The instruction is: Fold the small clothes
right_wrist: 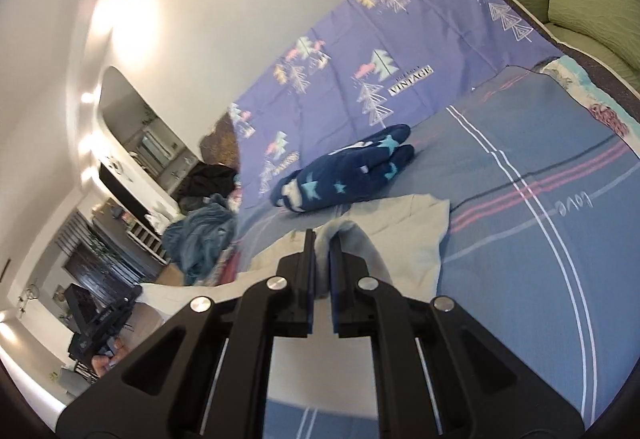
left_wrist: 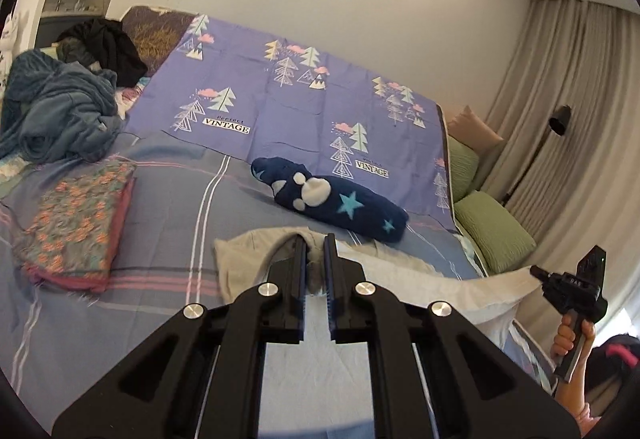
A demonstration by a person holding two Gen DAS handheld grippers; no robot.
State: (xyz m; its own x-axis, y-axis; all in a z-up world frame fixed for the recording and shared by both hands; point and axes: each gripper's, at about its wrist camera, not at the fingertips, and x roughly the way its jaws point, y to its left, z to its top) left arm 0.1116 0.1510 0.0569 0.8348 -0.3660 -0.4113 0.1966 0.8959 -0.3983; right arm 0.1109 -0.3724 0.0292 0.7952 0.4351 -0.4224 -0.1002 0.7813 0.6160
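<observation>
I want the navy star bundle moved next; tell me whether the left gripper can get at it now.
Probably not yet: the left gripper is shut on the beige garment. The navy star bundle lies just beyond, nothing between them.

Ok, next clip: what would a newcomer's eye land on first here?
Probably the pale beige garment, stretched across the striped blue bedspread, with the left claw and the right claw each shut on a pinch of its cloth. Just beyond it lies a rolled navy fleece with stars, at the near edge of the purple tree-print sheet. A folded floral cloth sits to the left in the left wrist view.
</observation>
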